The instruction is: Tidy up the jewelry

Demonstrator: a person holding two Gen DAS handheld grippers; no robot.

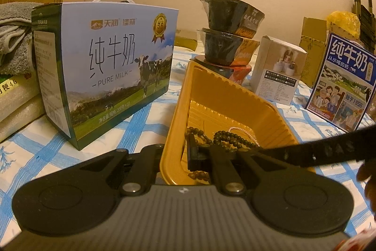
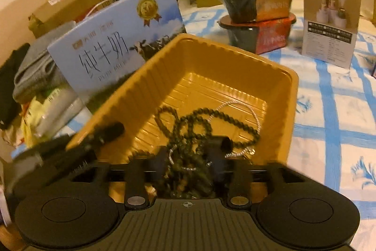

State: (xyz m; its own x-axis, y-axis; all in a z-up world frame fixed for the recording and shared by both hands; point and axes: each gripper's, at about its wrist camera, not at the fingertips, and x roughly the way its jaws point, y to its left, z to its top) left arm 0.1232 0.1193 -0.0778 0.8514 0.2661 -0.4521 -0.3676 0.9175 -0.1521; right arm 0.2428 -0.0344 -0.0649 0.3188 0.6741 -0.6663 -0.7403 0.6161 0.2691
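The beads (image 2: 188, 131), dark strands tangled with a pale cord (image 2: 255, 114), lie heaped in the near end of the gold tray (image 2: 235, 55), at the lower middle of the right wrist view. I see my right gripper (image 2: 188, 164) hanging over that heap with its jaws apart; the pile sits between them, but no pad presses on it that I can make out, so I read the beads as released into the tray.

My left gripper (image 1: 175, 157) is clamped on the tray's near wall, jaws together on the plastic rim (image 1: 175, 109), at the lower middle of the left wrist view. The tray looks tipped up on that grip.

My worries from here:
- A loop may be snagged on one of my right fingers (image 2: 219, 152); lifting away could drag the whole tangle back out.
- The thin tray wall could buckle or slip from my left grip, spilling beads onto the checked cloth (image 2: 329, 98).
- The tray sits just in front of the milk box (image 1: 105, 58) and near the stacked bowls (image 1: 225, 32); a jerk could knock them.
- The picture is blurred around my right jaws, so I cannot tell whether the cord is caught.
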